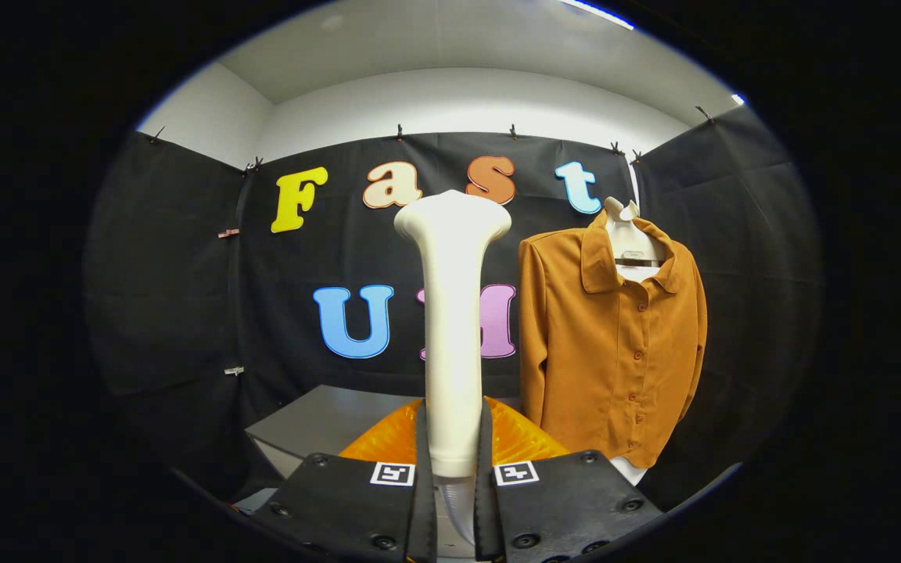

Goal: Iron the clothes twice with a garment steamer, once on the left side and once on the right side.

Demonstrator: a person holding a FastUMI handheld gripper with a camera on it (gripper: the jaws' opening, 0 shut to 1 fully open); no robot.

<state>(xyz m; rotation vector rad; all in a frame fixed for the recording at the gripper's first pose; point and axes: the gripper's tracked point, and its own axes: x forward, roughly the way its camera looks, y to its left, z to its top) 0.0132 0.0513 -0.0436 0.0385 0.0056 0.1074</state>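
1. One rust-orange buttoned shirt (611, 344) hangs on a white mannequin torso (624, 227), beyond the fingers and to their right.
2. A grey box-shaped stand (317, 426) sits behind them.
3. The gripper (452, 485) clamps both fingers onto the cream garment steamer (450, 313), held upright.

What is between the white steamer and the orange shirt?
Nothing solid: in the gripper view, just the booth's black cloth wall shows between the steamer, clamped in the tongs, and the shirt hanging beside it.
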